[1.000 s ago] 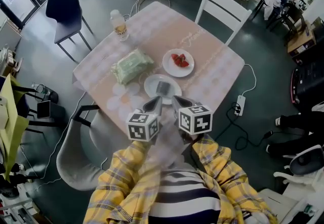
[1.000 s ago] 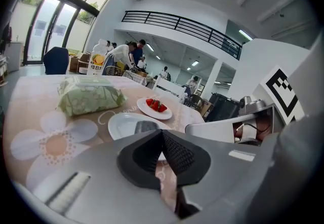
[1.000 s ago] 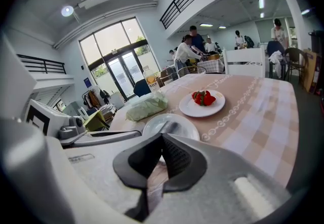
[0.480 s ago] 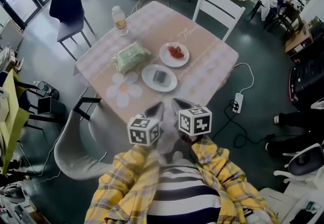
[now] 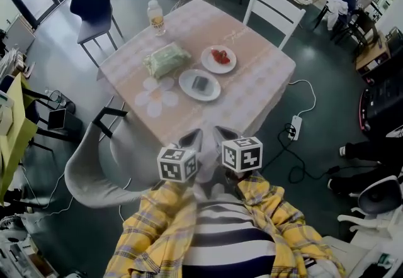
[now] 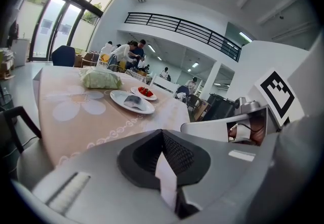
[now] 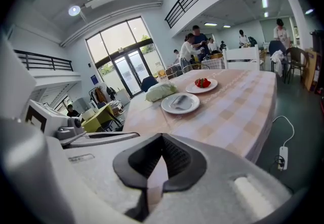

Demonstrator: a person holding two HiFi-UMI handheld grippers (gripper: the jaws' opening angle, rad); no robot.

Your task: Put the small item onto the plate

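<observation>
Small grey item point(image 5: 200, 84) lies on the white plate point(image 5: 187, 89), mid-table. We judge it flat, light, maybe soft; pinch one edge. Green pack point(image 5: 165, 60) at 10 o'clock, strawberry plate point(image 5: 211, 64) at 1. Left gripper point(image 5: 191, 139) and right gripper point(image 5: 222, 136) both closed on nothing, at 6, off the table.

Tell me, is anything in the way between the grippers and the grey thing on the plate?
Nothing visible. The left gripper and right gripper hang shut, short of the table; only its bare cloth lies before the grey thing on its plate. The green packet sits aside.
</observation>
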